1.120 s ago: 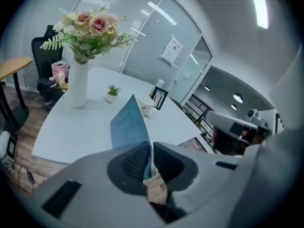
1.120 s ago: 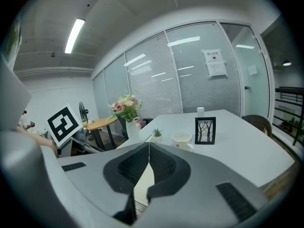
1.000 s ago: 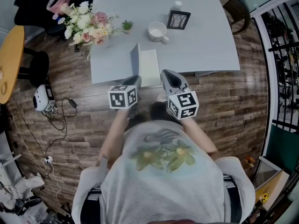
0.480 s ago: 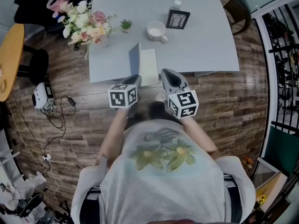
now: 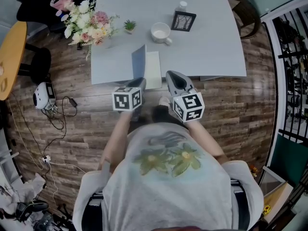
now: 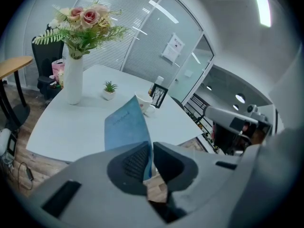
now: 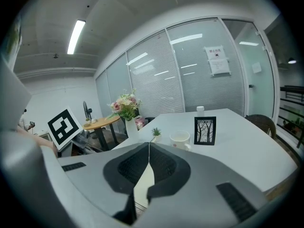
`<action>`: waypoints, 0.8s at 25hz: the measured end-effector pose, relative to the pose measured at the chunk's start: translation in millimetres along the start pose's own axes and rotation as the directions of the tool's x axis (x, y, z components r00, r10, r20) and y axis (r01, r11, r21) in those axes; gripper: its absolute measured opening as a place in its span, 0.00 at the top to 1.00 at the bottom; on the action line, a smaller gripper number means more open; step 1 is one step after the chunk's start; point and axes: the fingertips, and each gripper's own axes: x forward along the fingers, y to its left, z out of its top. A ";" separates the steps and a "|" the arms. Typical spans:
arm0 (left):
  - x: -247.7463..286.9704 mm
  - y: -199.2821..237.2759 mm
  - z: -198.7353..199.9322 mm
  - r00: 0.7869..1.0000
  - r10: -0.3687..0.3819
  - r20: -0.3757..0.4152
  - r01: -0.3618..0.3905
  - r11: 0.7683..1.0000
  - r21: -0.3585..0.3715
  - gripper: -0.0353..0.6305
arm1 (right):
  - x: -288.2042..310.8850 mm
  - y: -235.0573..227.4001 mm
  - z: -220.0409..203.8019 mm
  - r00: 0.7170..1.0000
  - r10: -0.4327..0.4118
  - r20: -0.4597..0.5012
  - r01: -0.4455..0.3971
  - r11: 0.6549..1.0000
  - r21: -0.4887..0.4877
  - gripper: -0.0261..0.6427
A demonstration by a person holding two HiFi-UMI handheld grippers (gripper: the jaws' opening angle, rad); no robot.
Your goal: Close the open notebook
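Two states: left gripper (image 6: 150, 146) jaws clamp the notebook (image 6: 124, 125) cover; right gripper (image 7: 149, 145) jaws pressed together.

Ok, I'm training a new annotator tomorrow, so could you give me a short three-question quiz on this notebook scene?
1. True or false: the left gripper is shut on the notebook's blue cover, which stands lifted off the pages.
2. Which of these stands nearest the white mug on the table? A) the framed picture B) the flower vase C) a laptop
3. Fill in: the right gripper is shut and holds ____.

Key: 1 true; 2 A; 3 nothing.
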 end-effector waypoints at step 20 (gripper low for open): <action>26.9 -14.7 -8.2 0.999 0.041 -0.021 -0.041 0.999 -0.001 0.89 | -1.6 -24.3 -3.8 0.999 0.044 -0.010 -0.044 0.999 -0.005 0.93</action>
